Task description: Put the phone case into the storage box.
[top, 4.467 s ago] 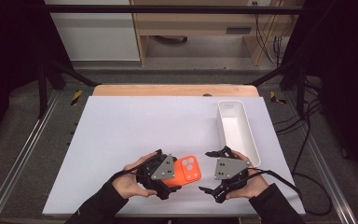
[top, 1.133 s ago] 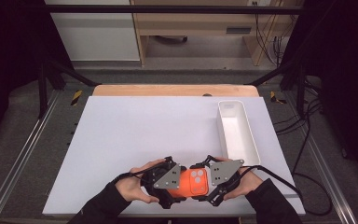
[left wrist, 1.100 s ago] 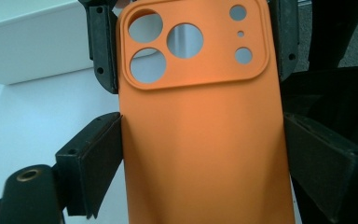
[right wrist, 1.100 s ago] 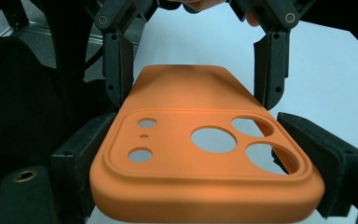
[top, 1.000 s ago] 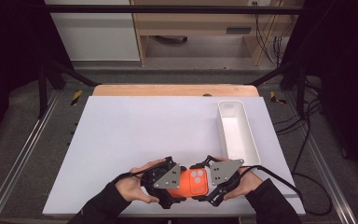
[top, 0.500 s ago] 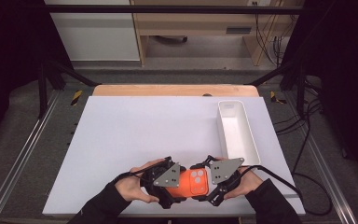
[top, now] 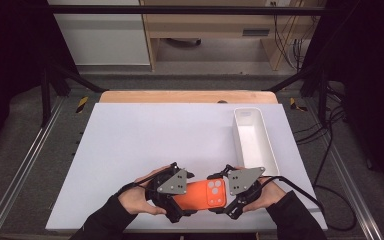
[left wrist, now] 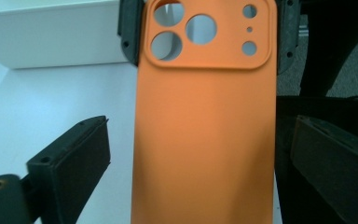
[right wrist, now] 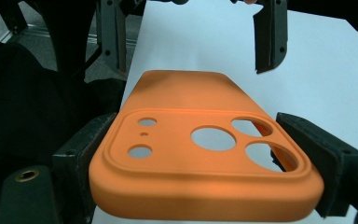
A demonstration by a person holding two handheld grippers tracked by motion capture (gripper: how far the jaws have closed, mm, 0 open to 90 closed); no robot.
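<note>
- Since the earliest frame the two hands have come together at the near edge of the table, and the orange phone case now spans the gap between them instead of hanging from the left side alone.
- The left gripper has just been opening — its jaws stand spread, one on each side of the case's plain end, with white table showing between the left pad and the case's edge, so nothing presses there.
- The right gripper pinches the camera-cutout end across its width, both pads tight against the case's side walls.
- The case sits low over the white table, near its front edge, lying roughly flat with its back face up; the white tray stands just beyond the right hand.
- Likely risk: the case is soft and held at one end only — the free end may droop or twist when the right hand moves off.
- If the left jaws are drawn back carelessly, a pad could catch the case's edge and drag it askew in the right grip.
</note>
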